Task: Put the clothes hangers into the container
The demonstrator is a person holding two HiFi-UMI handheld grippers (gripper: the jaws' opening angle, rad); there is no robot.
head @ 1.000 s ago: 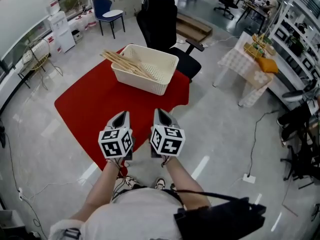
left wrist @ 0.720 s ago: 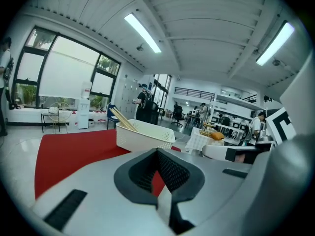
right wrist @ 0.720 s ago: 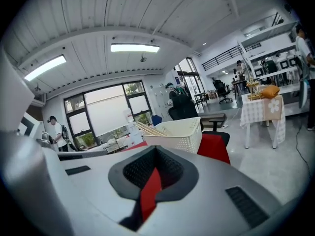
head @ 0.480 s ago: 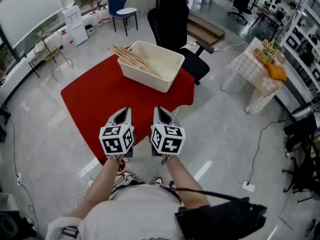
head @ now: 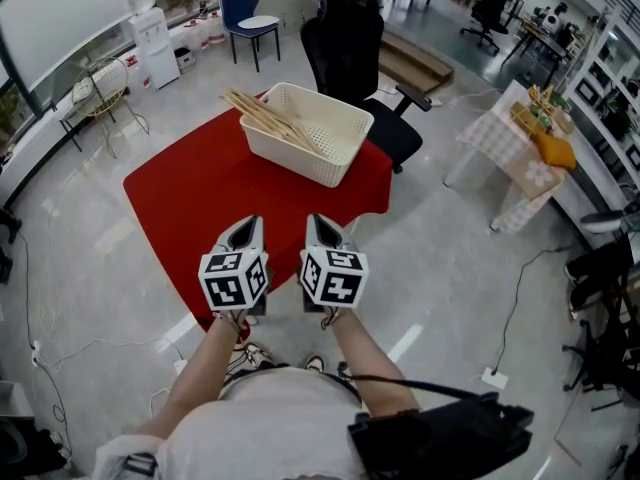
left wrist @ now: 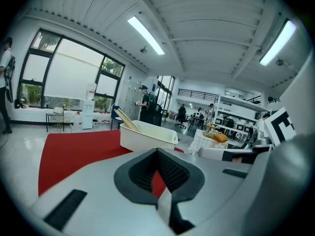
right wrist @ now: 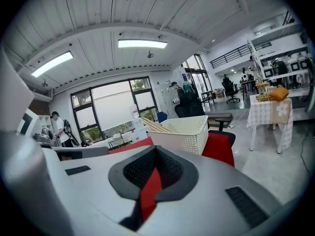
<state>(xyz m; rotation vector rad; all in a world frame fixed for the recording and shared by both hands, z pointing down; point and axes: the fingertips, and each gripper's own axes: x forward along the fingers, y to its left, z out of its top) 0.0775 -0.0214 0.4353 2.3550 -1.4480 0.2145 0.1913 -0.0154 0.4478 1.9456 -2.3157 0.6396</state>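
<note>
A white perforated basket (head: 347,154) stands at the far side of a table under a red cloth (head: 205,203). Several wooden clothes hangers (head: 268,118) lie in the basket, their ends sticking out over its left rim. My left gripper (head: 245,227) and right gripper (head: 322,225) are held side by side close to my body, over the table's near edge, well short of the basket. Both are shut with nothing between the jaws. The left gripper view shows the basket (left wrist: 147,137) and hangers (left wrist: 127,121) ahead. The right gripper view shows the same basket (right wrist: 183,132) and hangers (right wrist: 156,125).
A black office chair (head: 352,43) stands behind the table and a blue chair (head: 246,18) further back. At the right is a small table with a checked cloth (head: 520,163). Cables run over the grey floor (head: 470,268). A person (left wrist: 5,82) stands far left.
Both grippers have stayed where they were, still shut. Only the head view has shifted slightly, so the table and basket sit a little further right in the picture.
</note>
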